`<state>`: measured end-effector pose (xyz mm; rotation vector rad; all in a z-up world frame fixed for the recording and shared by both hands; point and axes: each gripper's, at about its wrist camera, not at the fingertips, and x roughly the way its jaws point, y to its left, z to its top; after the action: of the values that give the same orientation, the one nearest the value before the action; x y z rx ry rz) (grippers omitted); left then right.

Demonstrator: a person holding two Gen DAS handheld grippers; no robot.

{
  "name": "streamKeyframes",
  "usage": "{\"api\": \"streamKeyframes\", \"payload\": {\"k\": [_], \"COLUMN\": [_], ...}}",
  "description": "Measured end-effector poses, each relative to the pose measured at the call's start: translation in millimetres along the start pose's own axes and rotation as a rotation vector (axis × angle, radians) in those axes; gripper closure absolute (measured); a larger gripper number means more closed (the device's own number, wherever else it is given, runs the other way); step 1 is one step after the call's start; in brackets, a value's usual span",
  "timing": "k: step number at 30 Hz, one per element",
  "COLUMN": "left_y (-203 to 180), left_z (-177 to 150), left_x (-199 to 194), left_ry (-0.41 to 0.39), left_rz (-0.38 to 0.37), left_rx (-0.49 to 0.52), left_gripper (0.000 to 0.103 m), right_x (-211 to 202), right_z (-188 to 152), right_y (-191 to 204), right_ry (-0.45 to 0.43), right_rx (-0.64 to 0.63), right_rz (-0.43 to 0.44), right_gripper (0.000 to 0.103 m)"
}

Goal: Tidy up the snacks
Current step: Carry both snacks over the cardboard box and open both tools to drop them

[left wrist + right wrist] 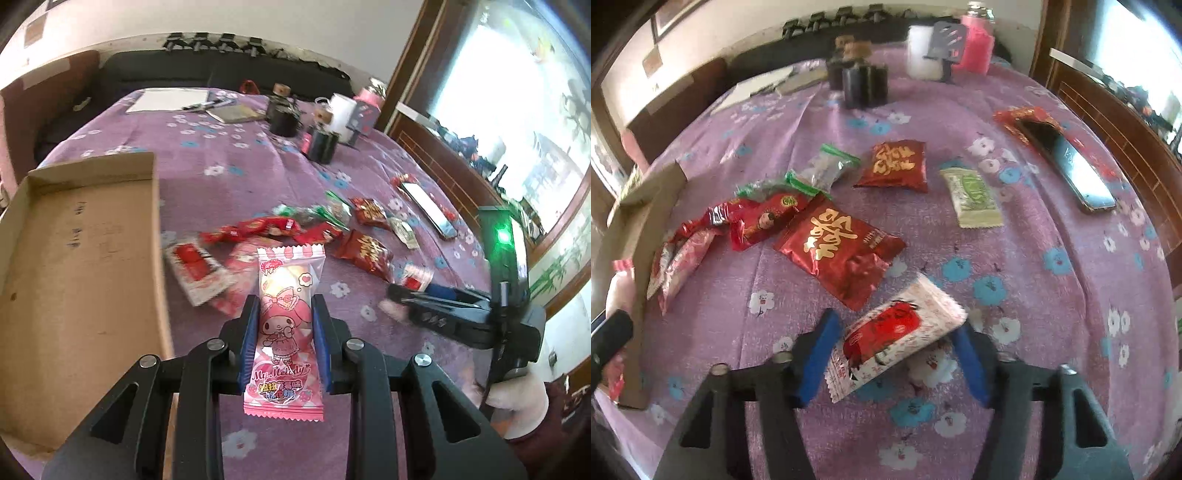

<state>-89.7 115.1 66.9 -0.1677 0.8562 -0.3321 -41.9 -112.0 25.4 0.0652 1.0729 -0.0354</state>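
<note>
Your left gripper (284, 332) is clamped on a pink My Melody candy packet (286, 325); both blue pads (248, 339) press its sides and the packet stands upright between them, lifted clear of the purple flowered tablecloth (229, 155). At nine o'clock of that packet lies the open cardboard box (81, 258), its brown floor bare where you can see it. Just past the packet, toward twelve o'clock, the loose snacks lie in a scatter: a white-and-red packet (194, 271), a long red wrapper (258, 227), green-trimmed clear bags (317, 214) and two red foil packets with gold characters (364, 251).

Your right gripper (897, 350) straddles a white packet with a red print (897, 332), which lies tilted across the gap. The left blue pad (816, 354) sits against the packet's edge, while the right pad stands just beside its far corner, so you cannot tell from here whether the pinch is made. At eleven o'clock of it lies a red foil packet (838, 247), at one o'clock a pale green bar wrapper (971, 195), and farther out at two o'clock a phone (1075, 170) resting on a red wrapper.
</note>
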Motion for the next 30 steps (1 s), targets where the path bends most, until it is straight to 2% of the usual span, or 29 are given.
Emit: {"api": "streamKeyframes", "payload": {"k": [1,2,5,10,15,19,24,30], "left_y": [4.5,9.9,25.9,49.0,74.1,99.3,127.1,162.9], "left_z": [-0.7,-1.3,-3.3,-8.5,-7.5,4.0,27.9,56.8], "left_x": [-4.0,-7.6,-14.5,-26.7,-38.5,-46.3,-44.9,-24.3], "left_ry": [-0.007,-0.013,-0.028,-0.047,-0.056,-0.060,-0.039,0.002], "left_rz": [0.000,0.000,-0.007,-0.008,-0.025,0.006,0.094,0.112], "left_rx": [-0.012,-0.025,-0.075,-0.138,-0.205,-0.253,-0.255,-0.302], "left_gripper": [0.078,0.078,0.078,0.078,0.078,0.078,0.078,0.078], "right_x": [-1.6,-3.8,-8.4,-33.1,-62.3,-72.5,-69.9,-56.2], "right_z": [0.1,-1.1,-6.0,-16.0,-13.5,3.0,21.1,45.8], "right_y": [-3.7,-9.1,-16.6,-23.3,-9.0,28.7,96.3,186.9], "right_ry": [-0.002,0.010,0.008,-0.042,-0.086,-0.084,-0.055,-0.030], "right_rx": [0.009,0.028,0.039,0.065,0.032,-0.050,-0.178,-0.303], "right_rz": [0.018,0.053,0.067,0.155,0.236,0.328,0.439,0.541], "right_gripper": [0.085,0.088,0.089,0.090,0.090,0.090,0.090,0.091]}}
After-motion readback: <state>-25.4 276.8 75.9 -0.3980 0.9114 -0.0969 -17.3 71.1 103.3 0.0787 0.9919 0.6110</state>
